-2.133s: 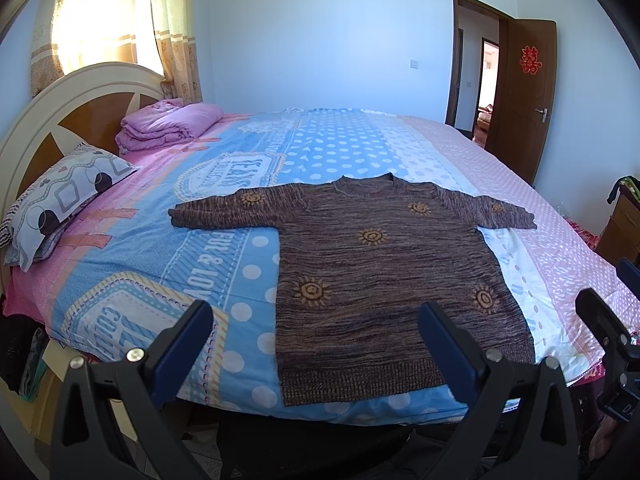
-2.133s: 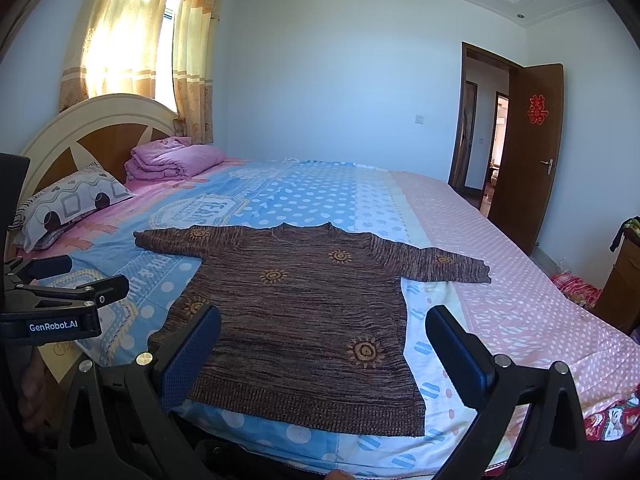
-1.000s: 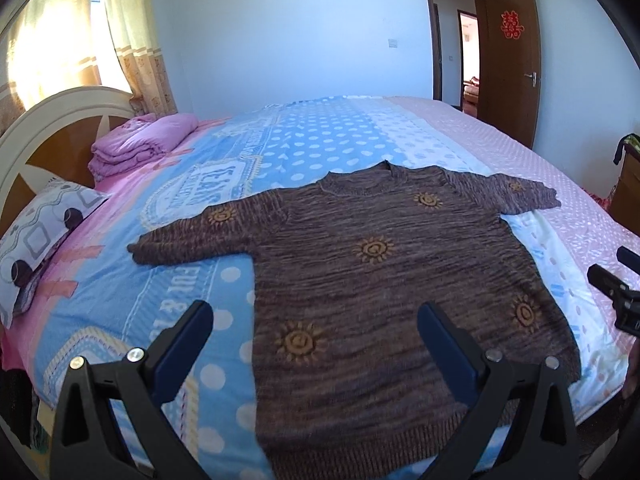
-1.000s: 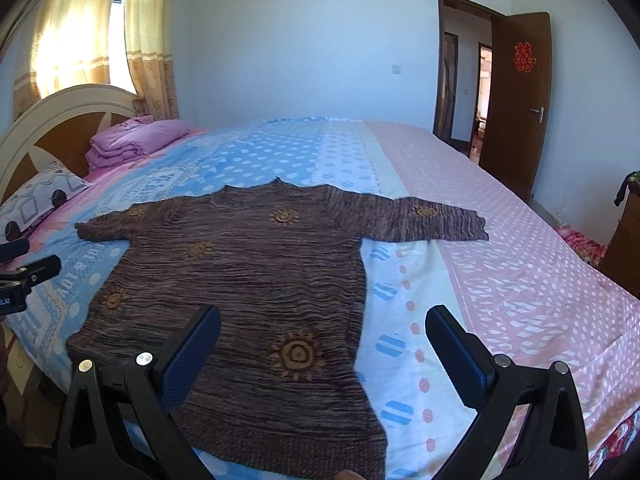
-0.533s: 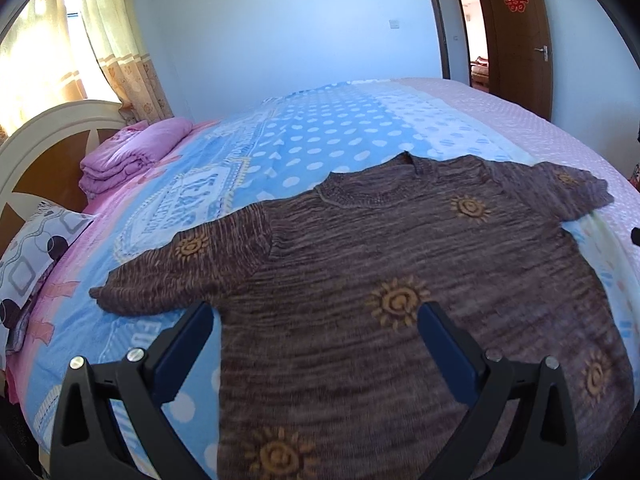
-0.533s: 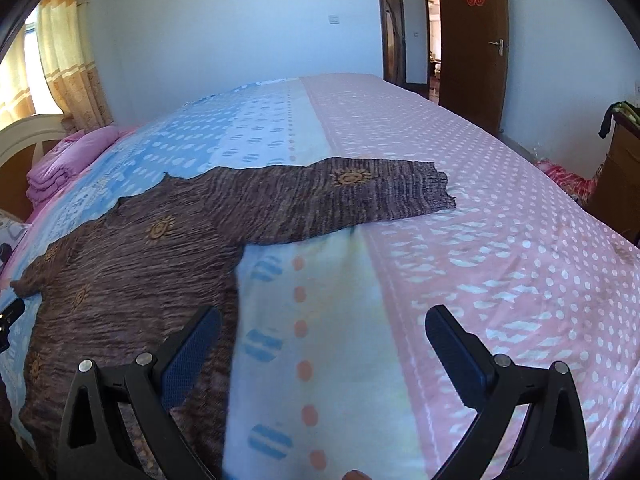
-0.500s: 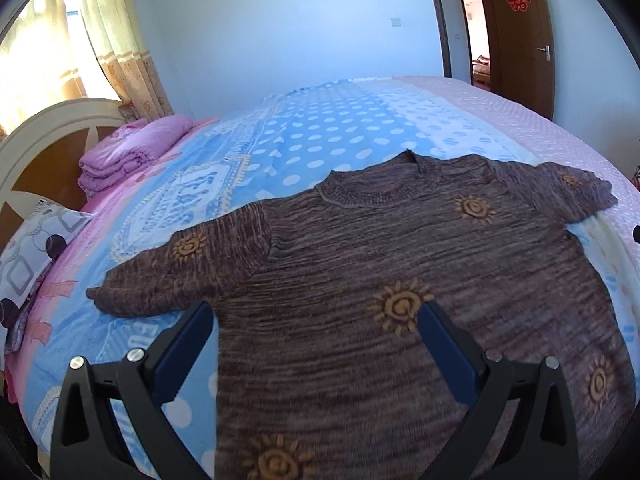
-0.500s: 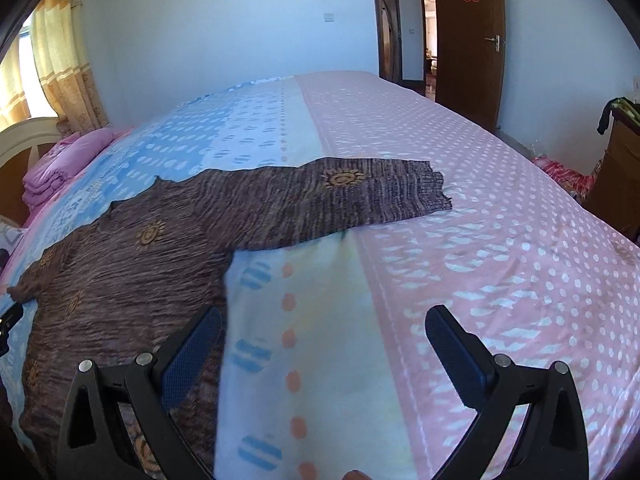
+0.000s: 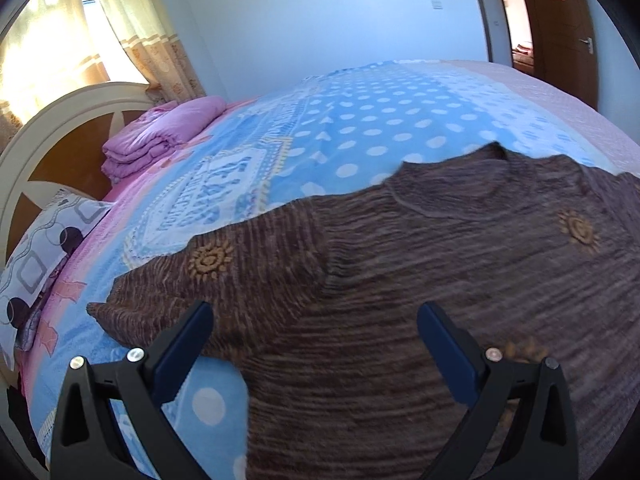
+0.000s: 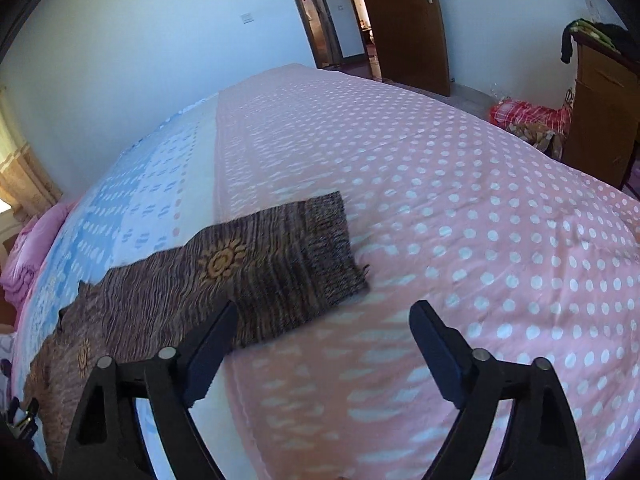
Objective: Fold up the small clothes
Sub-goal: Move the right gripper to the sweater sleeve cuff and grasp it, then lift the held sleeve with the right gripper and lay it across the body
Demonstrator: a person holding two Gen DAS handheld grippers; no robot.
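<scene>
**Both grippers wide open over the spread sweater**

A brown sweater (image 9: 420,280) with orange sun motifs lies flat on the bed (image 9: 360,128), front up, sleeves stretched out to either side. The bed cover is blue with white dots on one side and pink with white dots on the other.

The left gripper (image 9: 314,340) hangs above the sweater near its left sleeve and shoulder, jaws spread wide and holding nothing. The sleeve's cuff lies just ahead of the left finger (image 9: 182,346).

The right gripper (image 10: 322,338) hovers by the other sleeve (image 10: 280,260), which ends on the pink part of the cover. Its jaws are also spread wide and empty; whether its left finger (image 10: 210,350) touches the sleeve edge cannot be told.

A folded pink blanket (image 9: 160,132) and a patterned pillow (image 9: 40,248) sit by the headboard (image 9: 60,148). A brown door (image 10: 400,20) stands open beyond the bed.
</scene>
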